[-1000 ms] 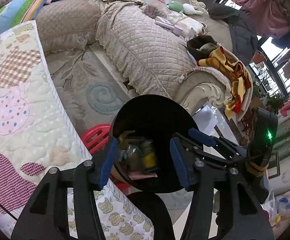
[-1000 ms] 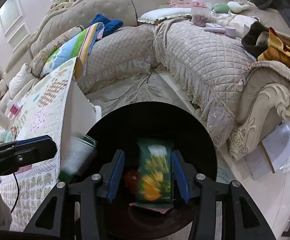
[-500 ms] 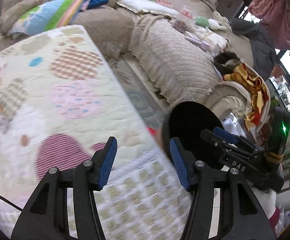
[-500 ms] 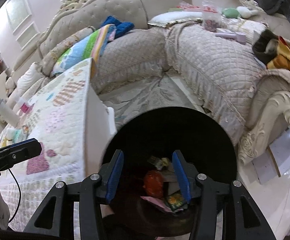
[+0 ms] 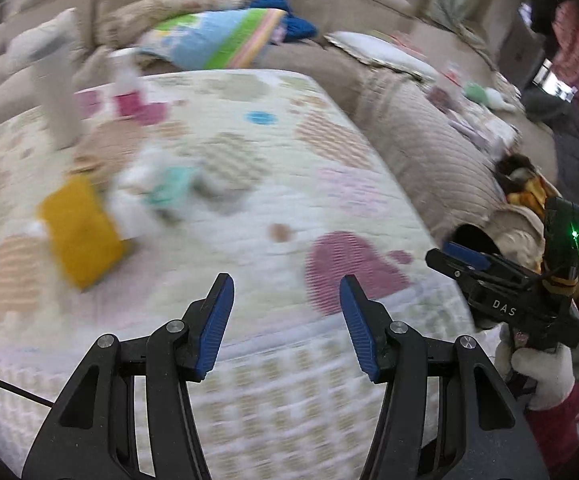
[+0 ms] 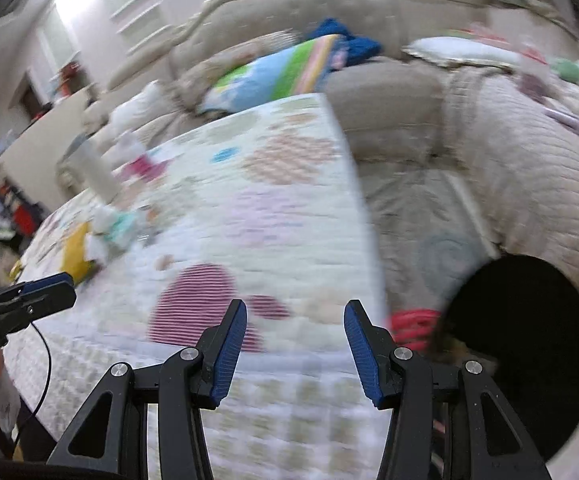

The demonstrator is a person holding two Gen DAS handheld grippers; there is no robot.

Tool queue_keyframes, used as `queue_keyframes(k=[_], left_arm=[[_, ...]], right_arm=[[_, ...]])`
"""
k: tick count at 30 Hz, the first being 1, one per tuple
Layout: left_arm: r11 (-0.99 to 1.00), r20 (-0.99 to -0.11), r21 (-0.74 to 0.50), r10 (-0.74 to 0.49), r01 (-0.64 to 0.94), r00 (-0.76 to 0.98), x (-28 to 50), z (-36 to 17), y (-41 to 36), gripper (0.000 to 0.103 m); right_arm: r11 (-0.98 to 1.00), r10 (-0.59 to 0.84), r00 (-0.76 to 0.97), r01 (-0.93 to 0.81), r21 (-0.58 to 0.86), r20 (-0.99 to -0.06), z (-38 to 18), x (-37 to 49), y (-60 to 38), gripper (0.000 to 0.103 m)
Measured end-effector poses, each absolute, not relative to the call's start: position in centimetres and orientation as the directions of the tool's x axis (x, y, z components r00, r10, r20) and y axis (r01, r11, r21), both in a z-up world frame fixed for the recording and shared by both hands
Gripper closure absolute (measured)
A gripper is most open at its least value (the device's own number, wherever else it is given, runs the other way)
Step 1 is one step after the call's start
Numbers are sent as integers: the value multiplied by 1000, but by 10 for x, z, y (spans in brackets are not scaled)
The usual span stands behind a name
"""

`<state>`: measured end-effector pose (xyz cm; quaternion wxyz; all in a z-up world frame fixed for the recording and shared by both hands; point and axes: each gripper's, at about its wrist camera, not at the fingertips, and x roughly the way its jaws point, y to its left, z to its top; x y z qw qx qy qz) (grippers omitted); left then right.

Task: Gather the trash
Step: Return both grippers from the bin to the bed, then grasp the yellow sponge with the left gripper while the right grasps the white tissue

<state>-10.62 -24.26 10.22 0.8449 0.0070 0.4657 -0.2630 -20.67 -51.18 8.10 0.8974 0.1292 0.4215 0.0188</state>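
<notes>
— Where does our next piece of trash lie?

— Up and to the left of both claws, on the quilted bench [image 5: 249, 184]. We see a yellow packet [image 5: 81, 232] with a crumpled white and mint wrapper [image 5: 157, 196] just beside it. Blur keeps us from telling whether the two touch.

— Which claw is nearer?

— The left claw [image 5: 285, 328], we judge. Its jaws stand apart with nothing between them, and the pile sits left of its line. The right claw [image 6: 293, 344] is likewise parted and empty; the pile is far off to its left, past the other claw.

— How does the packet lie?

— Its long axis seems to run diagonally, upper left to lower right in the left view, so we would close across its narrow side.

— Room to move?

— Open quilt between us and the pile. A tall pale bottle [image 5: 57, 92] stands behind it, and the bench's right edge drops toward the black bin [image 6: 521, 344] on the floor by a red stool [image 6: 413, 324].
</notes>
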Motion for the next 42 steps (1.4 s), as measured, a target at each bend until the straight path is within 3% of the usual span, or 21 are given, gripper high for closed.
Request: queue_keyframes(k=[12, 24, 37, 39, 41, 42], left_arm=[[940, -820, -248, -333, 235, 466, -75, 84, -135, 49], [935, -817, -343, -344, 91, 462, -19, 66, -121, 49], [952, -837, -304, -288, 41, 465, 20, 47, -138, 49], [947, -835, -317, -306, 54, 458, 19, 46, -134, 54], [943, -833, -327, -319, 64, 453, 18, 48, -128, 72], [940, -831, -335, -330, 71, 448, 16, 50, -124, 77]], right_arm=[[966, 257, 565, -119, 231, -784, 65, -149, -411, 54], [951, 307, 536, -202, 234, -786, 64, -103, -368, 54], [930, 363, 525, -250, 269, -769, 76, -70, -340, 54], [928, 368, 521, -254, 271, -770, 76, -68, -336, 54], [927, 371, 517, -260, 271, -771, 75, -66, -331, 54], [925, 375, 515, -264, 274, -771, 75, -65, -329, 54]])
